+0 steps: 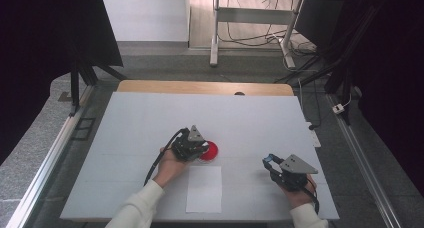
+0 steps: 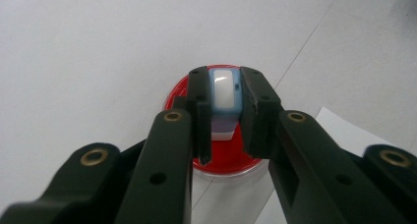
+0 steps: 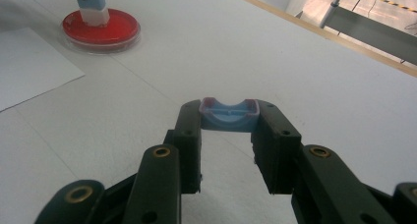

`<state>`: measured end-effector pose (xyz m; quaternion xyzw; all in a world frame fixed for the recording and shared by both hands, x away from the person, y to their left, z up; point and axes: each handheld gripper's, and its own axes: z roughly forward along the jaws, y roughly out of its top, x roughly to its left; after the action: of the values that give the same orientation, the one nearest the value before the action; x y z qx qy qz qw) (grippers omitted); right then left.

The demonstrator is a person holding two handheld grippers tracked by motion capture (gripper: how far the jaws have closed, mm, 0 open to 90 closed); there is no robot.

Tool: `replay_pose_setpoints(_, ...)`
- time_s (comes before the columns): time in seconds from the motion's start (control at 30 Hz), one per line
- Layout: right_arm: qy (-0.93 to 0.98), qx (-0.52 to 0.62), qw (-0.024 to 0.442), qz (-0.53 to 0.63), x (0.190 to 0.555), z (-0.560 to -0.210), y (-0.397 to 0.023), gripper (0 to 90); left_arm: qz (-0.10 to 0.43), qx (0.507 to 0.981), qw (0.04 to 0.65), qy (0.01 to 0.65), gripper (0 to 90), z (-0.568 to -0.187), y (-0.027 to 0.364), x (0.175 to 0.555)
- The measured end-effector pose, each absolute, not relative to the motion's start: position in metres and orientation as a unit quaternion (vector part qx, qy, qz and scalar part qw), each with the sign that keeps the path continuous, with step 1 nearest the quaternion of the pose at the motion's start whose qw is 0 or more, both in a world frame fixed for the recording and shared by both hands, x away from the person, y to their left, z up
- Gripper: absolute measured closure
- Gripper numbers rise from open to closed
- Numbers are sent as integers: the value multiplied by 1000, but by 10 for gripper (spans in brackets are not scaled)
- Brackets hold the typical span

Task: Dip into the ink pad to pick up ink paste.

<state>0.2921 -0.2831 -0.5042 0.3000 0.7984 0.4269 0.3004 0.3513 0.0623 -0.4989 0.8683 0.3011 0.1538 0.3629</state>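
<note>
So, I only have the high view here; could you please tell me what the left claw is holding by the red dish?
Observer: The left claw is shut on a small blue-and-white stamp.
Operator: Thank you. Is it set down on anything?
Observer: In the right gripper view its white base seems to rest on the red dish.
Operator: And on the other side?
Observer: The right claw is shut on a blue cap, well away from the dish.
</note>
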Motion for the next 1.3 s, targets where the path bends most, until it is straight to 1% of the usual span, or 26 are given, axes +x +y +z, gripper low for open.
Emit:
replay_pose_setpoints(0.23,799,300,301,425,293,-505,-284,654,174,867,369,286,757,-492,59,348)
replay_pose_setpoints(0.33,799,300,301,425,294,-505,-284,654,161,856,394,292,756,-487,62,348)
replay_pose_setpoints(0.67,799,298,301,426,293,-505,-283,654,138,832,441,306,755,-468,82,346)
replay_pose_setpoints(1.03,799,298,302,426,293,-505,-283,654,121,826,458,304,755,-459,94,340)
replay_pose_setpoints(1.3,800,297,303,425,293,-505,-282,654,112,828,458,304,755,-455,100,336)
